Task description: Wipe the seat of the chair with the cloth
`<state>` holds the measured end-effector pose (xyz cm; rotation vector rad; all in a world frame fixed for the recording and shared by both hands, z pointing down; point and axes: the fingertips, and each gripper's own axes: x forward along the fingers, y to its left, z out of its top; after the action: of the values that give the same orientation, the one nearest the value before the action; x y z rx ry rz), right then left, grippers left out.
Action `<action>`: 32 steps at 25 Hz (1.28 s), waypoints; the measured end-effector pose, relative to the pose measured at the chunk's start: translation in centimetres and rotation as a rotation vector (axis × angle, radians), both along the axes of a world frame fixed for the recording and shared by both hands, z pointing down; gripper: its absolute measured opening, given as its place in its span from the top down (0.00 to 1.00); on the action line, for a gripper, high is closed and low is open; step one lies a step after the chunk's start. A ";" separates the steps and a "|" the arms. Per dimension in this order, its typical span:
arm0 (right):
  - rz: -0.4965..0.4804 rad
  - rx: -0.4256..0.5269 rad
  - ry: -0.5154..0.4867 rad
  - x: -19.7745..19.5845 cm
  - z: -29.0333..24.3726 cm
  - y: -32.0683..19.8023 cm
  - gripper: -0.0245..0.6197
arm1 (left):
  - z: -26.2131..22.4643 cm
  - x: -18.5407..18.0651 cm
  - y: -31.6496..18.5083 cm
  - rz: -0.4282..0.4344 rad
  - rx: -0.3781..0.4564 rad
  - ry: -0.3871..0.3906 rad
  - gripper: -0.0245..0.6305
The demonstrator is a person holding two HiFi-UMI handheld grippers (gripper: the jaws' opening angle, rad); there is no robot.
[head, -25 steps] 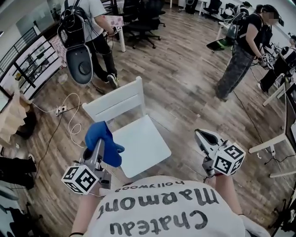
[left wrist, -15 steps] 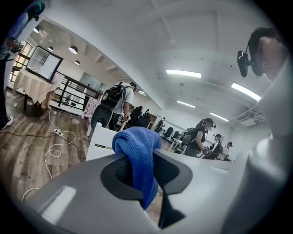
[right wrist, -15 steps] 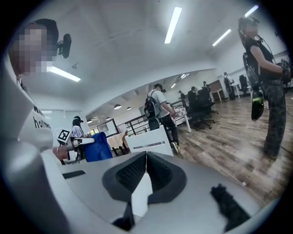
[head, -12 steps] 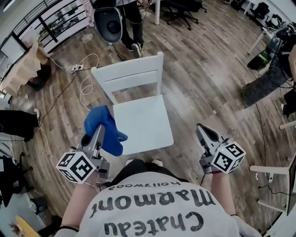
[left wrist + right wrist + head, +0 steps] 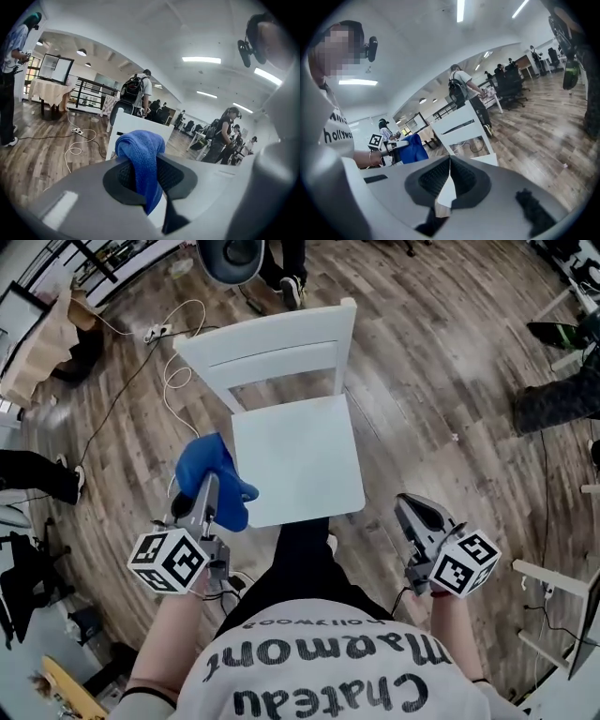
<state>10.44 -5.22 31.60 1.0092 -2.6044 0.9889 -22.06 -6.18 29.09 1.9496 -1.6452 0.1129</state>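
- Clamping a fold of the blue cloth [image 5: 214, 486], the left tongs [image 5: 208, 486] are closed down to the thickness of the fabric. In the left gripper view the cloth [image 5: 142, 157] bulges over the tips and hangs down between the jaws of the left tongs [image 5: 149, 174].
- Marker cube [image 5: 169, 562] on the left tongs: black-and-white square patterns, no legible text.
- Cloth position: at the left front edge of the white chair [image 5: 298, 460], overlapping the seat's edge in the head view. Contact with the seat cannot be determined.
- Chair: stands on the wood floor [image 5: 441, 381] with its slatted backrest on the far side and its seat bare.
- Shirt [image 5: 319, 676] of the person, bottom centre: print reads "Chateau Marmont" with "hollywood" in smaller letters, upside down in the head view. Part of "hollywood" also shows in the right gripper view.
- Right tongs [image 5: 405, 504]: held to the right of the seat, apart from it. In the right gripper view the jaws of the right tongs [image 5: 449, 161] meet at the tips with nothing between them.
- Marker cube [image 5: 466, 565] on the right tongs: square patterns only.
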 end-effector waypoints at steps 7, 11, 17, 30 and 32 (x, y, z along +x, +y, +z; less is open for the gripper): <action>0.023 -0.108 0.032 0.8 4.7 -1.3 0.94 | 6.8 0.3 -5.5 -0.009 -0.028 0.072 0.86; -0.011 -0.209 0.062 -0.3 9.1 -1.3 0.94 | 11.3 -0.4 -9.4 -0.008 -0.045 0.095 0.86; -0.018 -0.329 0.031 -2.6 14.0 -2.5 0.94 | 13.3 -2.4 -15.0 -0.066 0.070 0.174 0.85; -0.011 -0.471 -0.001 -4.5 20.6 -4.2 0.94 | 37.0 -9.2 -13.4 -0.145 -0.579 -0.318 0.86; -0.008 -0.484 -0.008 -4.8 20.9 -4.0 0.94 | 37.9 -9.8 -13.0 -0.181 -0.615 -0.328 0.85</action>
<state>5.67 -9.24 52.54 0.8635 -2.1983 1.5192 -31.81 -19.21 67.03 1.3565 -1.7119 0.8027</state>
